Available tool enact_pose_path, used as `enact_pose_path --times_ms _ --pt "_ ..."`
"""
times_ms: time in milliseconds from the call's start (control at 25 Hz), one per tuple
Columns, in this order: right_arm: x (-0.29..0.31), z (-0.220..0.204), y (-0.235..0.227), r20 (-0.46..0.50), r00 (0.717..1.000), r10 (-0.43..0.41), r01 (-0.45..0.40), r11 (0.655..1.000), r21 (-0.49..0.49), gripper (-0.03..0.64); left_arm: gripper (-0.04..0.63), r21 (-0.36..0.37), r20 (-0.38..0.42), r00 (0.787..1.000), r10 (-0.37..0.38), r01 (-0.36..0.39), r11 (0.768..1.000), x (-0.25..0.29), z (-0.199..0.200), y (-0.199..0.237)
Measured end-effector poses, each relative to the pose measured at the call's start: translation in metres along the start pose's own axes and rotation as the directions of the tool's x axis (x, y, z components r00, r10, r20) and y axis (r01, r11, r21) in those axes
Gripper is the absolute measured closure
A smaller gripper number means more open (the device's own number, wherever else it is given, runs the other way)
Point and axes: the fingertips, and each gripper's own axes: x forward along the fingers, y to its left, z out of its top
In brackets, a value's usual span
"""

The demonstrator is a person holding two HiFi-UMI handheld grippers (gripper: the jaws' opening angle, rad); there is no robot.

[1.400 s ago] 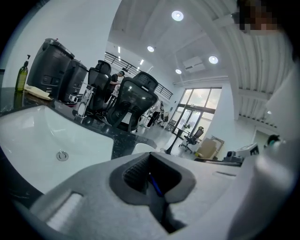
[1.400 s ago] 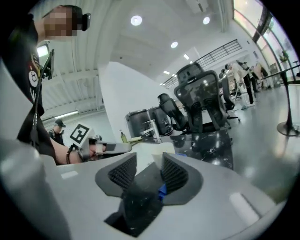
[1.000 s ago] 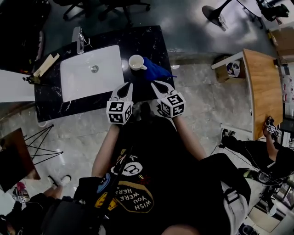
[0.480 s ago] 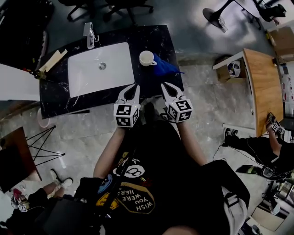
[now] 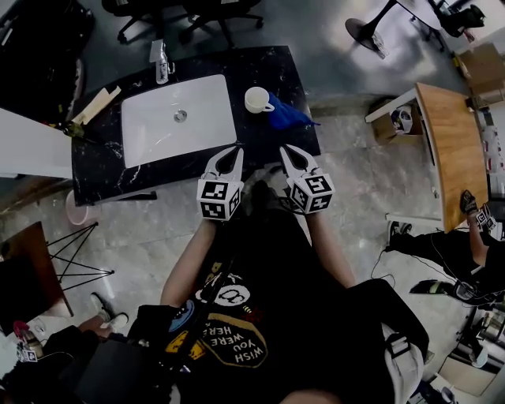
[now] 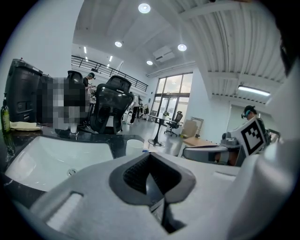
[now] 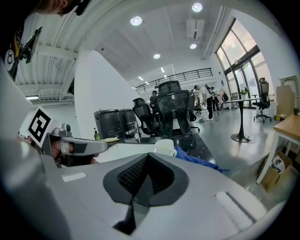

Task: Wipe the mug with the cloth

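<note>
A white mug (image 5: 257, 99) stands upright on the black marble counter (image 5: 260, 146), just right of the sink. A crumpled blue cloth (image 5: 287, 115) lies beside it, touching its right side. Both grippers hover at the counter's near edge, well short of mug and cloth. My left gripper (image 5: 231, 150) is shut and empty; so is my right gripper (image 5: 288, 149). The mug (image 6: 135, 146) peeks over the left jaws in the left gripper view. In the right gripper view the mug (image 7: 165, 146) and cloth (image 7: 197, 159) lie ahead past the shut jaws.
A white rectangular sink (image 5: 180, 118) fills the counter's middle, with a faucet (image 5: 160, 57) behind it. A wooden table (image 5: 450, 154) stands at the right. Office chairs (image 5: 189, 12) sit beyond the counter. A person's feet (image 5: 106, 316) show at the lower left.
The view has shifted, so counter, mug and cloth sit slightly further right and up. Both grippers have edged forward toward the counter's near edge, still shut.
</note>
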Motion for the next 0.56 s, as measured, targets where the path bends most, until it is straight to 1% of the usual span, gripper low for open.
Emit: enact_pose_path --times_ms 280,560 --pt "-0.0022 -0.0037 0.0059 0.000 1.000 -0.004 0.004 1.000 -0.004 0.615 0.591 -0.003 -0.002 1.000 -0.021 0.021 1.000 0.0017 -0.0018 -0.0003" --pt "-0.0066 0.0039 -0.0005 0.011 1.000 -0.021 0.021 1.000 -0.002 0.615 0.591 0.008 -0.009 0.999 -0.051 0.051 0.999 0.0083 0.0040 -0.0087"
